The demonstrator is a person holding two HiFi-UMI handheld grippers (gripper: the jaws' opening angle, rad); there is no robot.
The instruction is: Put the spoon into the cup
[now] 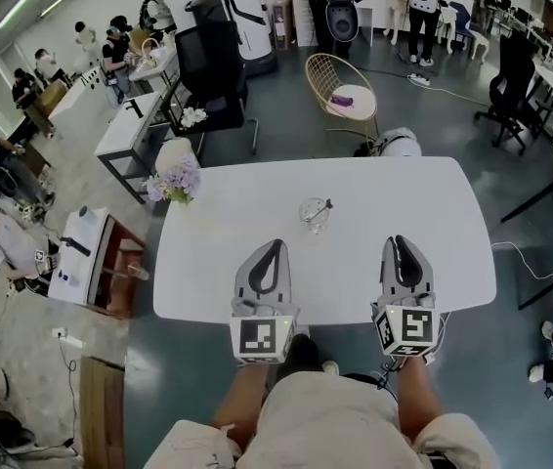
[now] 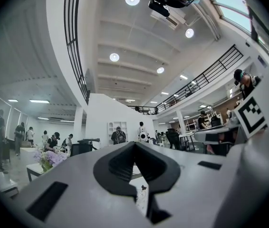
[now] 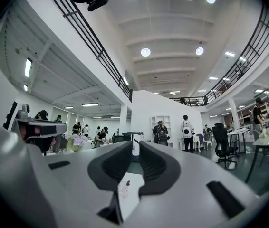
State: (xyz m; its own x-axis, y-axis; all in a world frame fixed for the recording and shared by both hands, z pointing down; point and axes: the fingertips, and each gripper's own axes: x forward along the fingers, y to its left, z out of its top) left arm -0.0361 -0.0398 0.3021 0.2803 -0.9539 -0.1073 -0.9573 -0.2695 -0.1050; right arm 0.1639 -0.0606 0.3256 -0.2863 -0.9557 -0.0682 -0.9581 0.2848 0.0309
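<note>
**On the white table (image 1: 404,193), the spoon is in the cup and both your grippers are empty**

At the middle of the table, a little toward the far edge, stands the clear cup (image 1: 314,215), upright, and the spoon (image 1: 324,206) is inside it. Its dark handle leans out over the rim toward the far right. Nothing else stands near the cup on the tabletop.

Your two grippers sit over the near half of the table, pointing away from you, one on each side of the cup and well apart from it. Your left gripper (image 1: 276,245) is to the left of the cup. In the left gripper view its tips meet at a point, so the jaws are closed, and there's nothing between them. Your right gripper (image 1: 401,242) is to the right of the cup. In the right gripper view its pads stand almost together with a thin slit between them, and nothing is caught in that slit.

Both marker cubes face up at you, just past the near table edge. Through the gap lower down in each gripper's jaws you can see a strip of white tabletop.

Off the far left corner of the table there's a bunch of pale purple flowers (image 1: 176,180). Beyond the far edge, a wicker chair (image 1: 340,91) stands on the dark floor.
</note>
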